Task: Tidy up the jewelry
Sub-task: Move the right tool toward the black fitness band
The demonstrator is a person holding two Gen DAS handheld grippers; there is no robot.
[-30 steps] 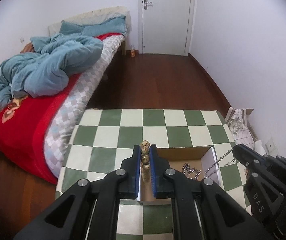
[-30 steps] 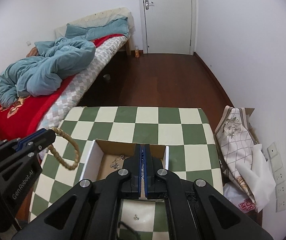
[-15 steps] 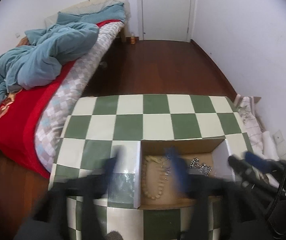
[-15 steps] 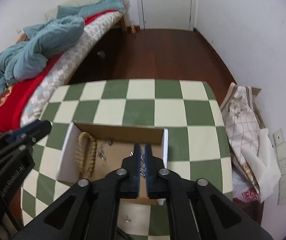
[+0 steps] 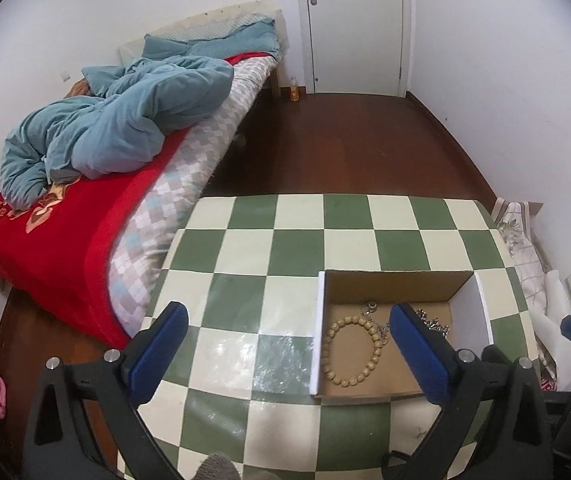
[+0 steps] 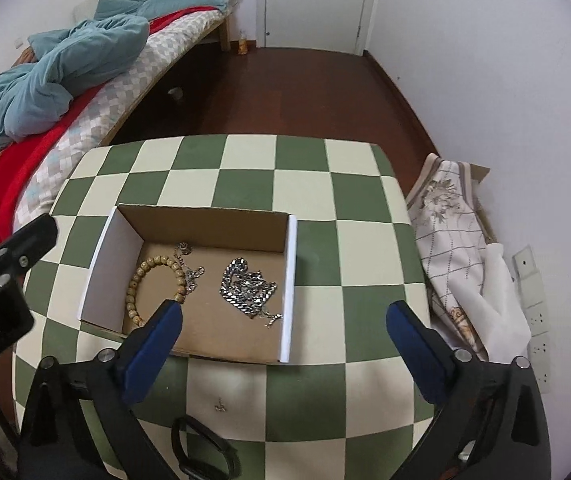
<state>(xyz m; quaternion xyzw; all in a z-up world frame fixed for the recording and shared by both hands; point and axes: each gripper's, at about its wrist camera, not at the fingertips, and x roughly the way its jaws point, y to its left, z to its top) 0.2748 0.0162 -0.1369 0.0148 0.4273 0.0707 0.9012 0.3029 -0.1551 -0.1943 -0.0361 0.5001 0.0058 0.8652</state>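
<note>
Both claws gape wide with nothing between their blue pads, their jaws having just been opening. The left claw (image 5: 285, 344) hangs over the near left part of the bench (image 5: 297, 240), its right finger crossing in front of the cardboard box (image 5: 397, 282). The right claw (image 6: 283, 332) hovers above the near right corner of that same box, its left finger just over the front wall. Inside the box, on the brown floor, lies a wooden bead bracelet (image 6: 153, 276) curled in a loop toward the left side, and a thin silver chain (image 6: 189, 264) trails beside it, touching the beads. Farther right in the box sits a heap of thicker silver chain (image 6: 247, 286), apart from the bracelet. On the green and cream checked bench in front of the box rests one tiny metal piece (image 6: 219, 406), too small to make out. Left of the bench stands a bed (image 5: 65, 240) with a red cover and a rumpled blue quilt (image 5: 117, 124). A patterned cloth (image 6: 449, 240) lies heaped on the floor to the right, against the white wall, and a white door (image 5: 355, 24) stands shut at the far end.
</note>
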